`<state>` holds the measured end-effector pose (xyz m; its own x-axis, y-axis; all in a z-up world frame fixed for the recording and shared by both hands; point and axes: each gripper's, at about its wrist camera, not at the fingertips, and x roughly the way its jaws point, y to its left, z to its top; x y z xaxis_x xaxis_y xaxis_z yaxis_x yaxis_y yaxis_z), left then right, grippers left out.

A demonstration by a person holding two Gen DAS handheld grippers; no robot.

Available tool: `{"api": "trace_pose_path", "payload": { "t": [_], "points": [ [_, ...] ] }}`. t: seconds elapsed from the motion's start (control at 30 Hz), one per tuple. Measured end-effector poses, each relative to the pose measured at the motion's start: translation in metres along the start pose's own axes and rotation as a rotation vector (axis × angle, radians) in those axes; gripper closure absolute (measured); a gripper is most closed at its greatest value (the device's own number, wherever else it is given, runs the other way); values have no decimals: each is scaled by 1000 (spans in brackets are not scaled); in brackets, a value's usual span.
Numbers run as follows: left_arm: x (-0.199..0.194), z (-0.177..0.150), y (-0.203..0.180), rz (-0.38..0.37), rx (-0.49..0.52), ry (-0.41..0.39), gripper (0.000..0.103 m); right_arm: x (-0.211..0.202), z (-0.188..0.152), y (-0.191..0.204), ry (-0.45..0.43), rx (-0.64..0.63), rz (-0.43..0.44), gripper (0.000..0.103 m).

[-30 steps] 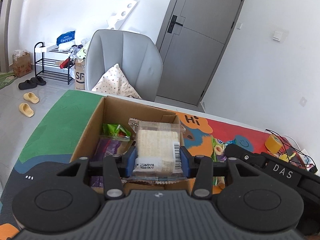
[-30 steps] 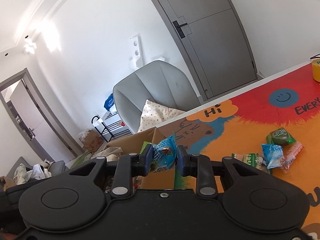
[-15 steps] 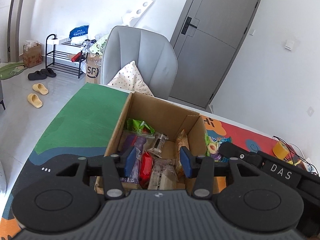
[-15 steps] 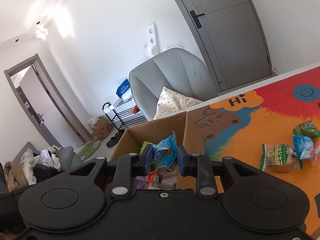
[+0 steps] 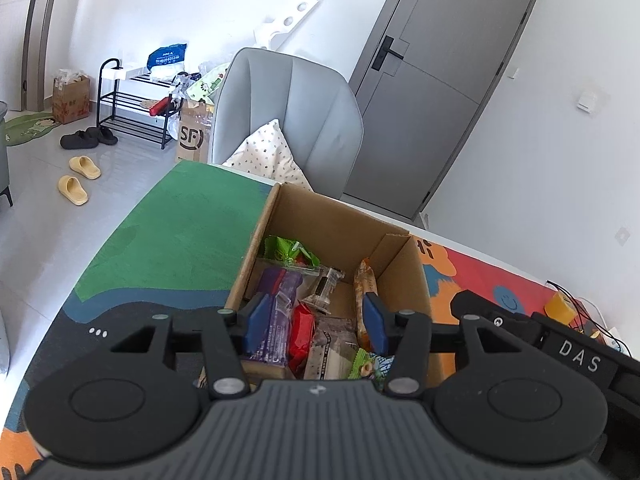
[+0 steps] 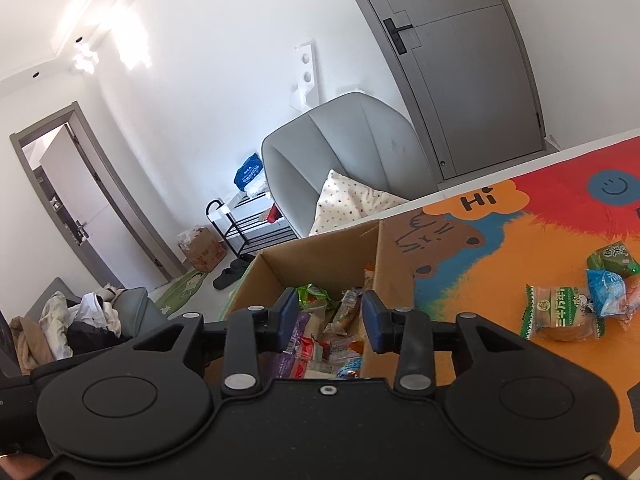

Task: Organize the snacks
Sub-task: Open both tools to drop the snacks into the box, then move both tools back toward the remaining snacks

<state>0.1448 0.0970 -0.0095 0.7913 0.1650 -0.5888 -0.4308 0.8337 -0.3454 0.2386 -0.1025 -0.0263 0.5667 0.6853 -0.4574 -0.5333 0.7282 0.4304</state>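
An open cardboard box (image 5: 332, 212) holds several wrapped snacks: a green packet (image 5: 286, 250), a purple packet (image 5: 274, 292), a red packet (image 5: 302, 330). My left gripper (image 5: 314, 326) hangs open and empty above the box's near side. My right gripper (image 6: 330, 322) is open and empty above the same box (image 6: 316, 256). A blue snack pack (image 6: 348, 370) lies in the box below it. Loose snacks lie on the mat to the right: a green-edged cake pack (image 6: 560, 312), a blue pack (image 6: 606, 290), a green pack (image 6: 612, 258).
The table has a colourful mat (image 6: 500, 240), green on its left part (image 5: 192, 220). A grey chair (image 5: 288, 116) with a dotted cushion stands behind the table. The right gripper's body (image 5: 560, 344) shows at right in the left wrist view.
My left gripper opened and let a clear-wrapped cake fall into the box, then rose. My right gripper moved over the box and just opened, dropping its blue snack pack into it.
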Motion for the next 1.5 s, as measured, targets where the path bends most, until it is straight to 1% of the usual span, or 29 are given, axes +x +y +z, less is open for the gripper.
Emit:
{"api": "trace_pose_path", "payload": {
  "t": [0.1,0.2,0.3,0.43,0.63,0.7,0.77,0.8,0.87,0.9,0.93,0.97,1.03,1.3,1.5],
  "points": [
    [0,-3,-3,-10,2,3,50,-5,-1,-7,-2,10,-26,65],
    [1,-6,-8,-24,12,12,46,-11,-3,-16,-4,19,-57,63],
    [1,-10,-16,-40,30,17,39,-18,-6,-26,-4,35,-83,61],
    [3,-15,-28,-52,56,19,30,-28,-9,-40,-13,59,-117,55],
    [6,-24,-51,-49,99,36,17,-43,-12,-60,-30,90,-153,47],
    [7,-26,-58,-50,106,39,15,-48,-12,-65,-35,97,-164,42],
    [9,-27,-65,-58,112,45,12,-54,-12,-70,-45,103,-177,31],
    [10,-28,-68,-60,116,47,12,-58,-11,-74,-50,108,-186,28],
    [11,-30,-75,-63,122,53,10,-64,-10,-80,-61,121,-202,16],
    [12,-31,-78,-65,125,53,9,-68,-9,-84,-67,134,-210,13],
    [12,-32,-82,-69,128,52,9,-72,-8,-88,-76,147,-216,8],
    [13,-33,-85,-72,132,52,8,-75,-8,-92,-84,155,-225,4],
    [15,-35,-92,-76,142,55,8,-81,-6,-99,-98,160,-248,0],
    [24,-40,-122,-108,167,75,8,-99,-2,-129,-127,206,-295,0],
    [31,-42,-141,-130,186,72,8,-108,2,-149,-139,233,-328,0]
  ]
}}
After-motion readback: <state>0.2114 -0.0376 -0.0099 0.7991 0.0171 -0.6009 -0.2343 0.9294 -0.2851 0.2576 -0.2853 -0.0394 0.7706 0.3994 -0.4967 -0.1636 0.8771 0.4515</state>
